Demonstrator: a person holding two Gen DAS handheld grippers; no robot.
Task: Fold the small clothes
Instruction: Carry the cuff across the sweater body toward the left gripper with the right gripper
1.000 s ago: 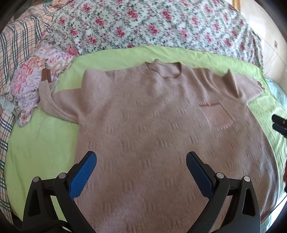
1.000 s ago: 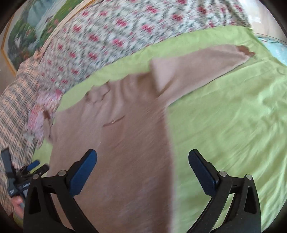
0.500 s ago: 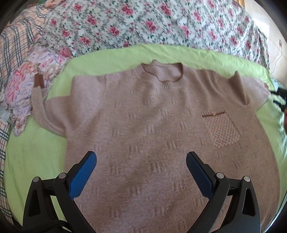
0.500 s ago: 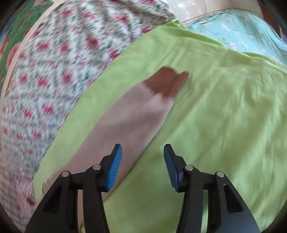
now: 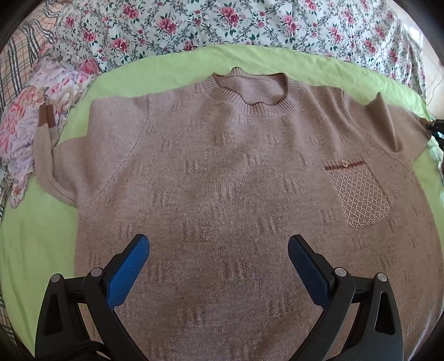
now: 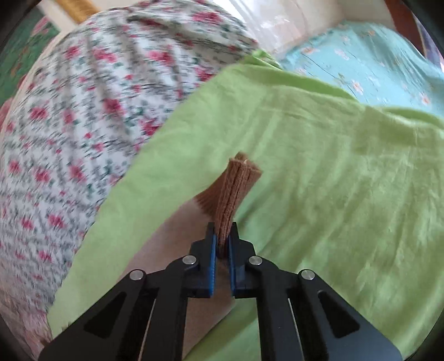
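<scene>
A beige knit sweater (image 5: 227, 177) with a round collar and a patterned chest pocket (image 5: 358, 194) lies flat, front up, on a green sheet (image 5: 36, 238). My left gripper (image 5: 217, 252) is open and hovers over the sweater's lower body. My right gripper (image 6: 222, 238) is shut on the brown ribbed cuff (image 6: 236, 188) of the sweater's sleeve, and the cuff stands up bunched between the pads. That gripper also shows at the far right edge of the left wrist view (image 5: 435, 130). The other sleeve's brown cuff (image 5: 45, 118) lies at the left.
A floral duvet (image 5: 222, 25) runs along the far side of the sheet. A crumpled floral cloth (image 5: 33, 116) and a plaid blanket (image 5: 16, 55) lie at the left. A light blue flowered sheet (image 6: 374, 64) lies beyond the green sheet's right edge.
My right gripper swung right to the sleeve end, closed, and pinched the brown cuff. My left gripper stayed open and moved in over the sweater's body.
</scene>
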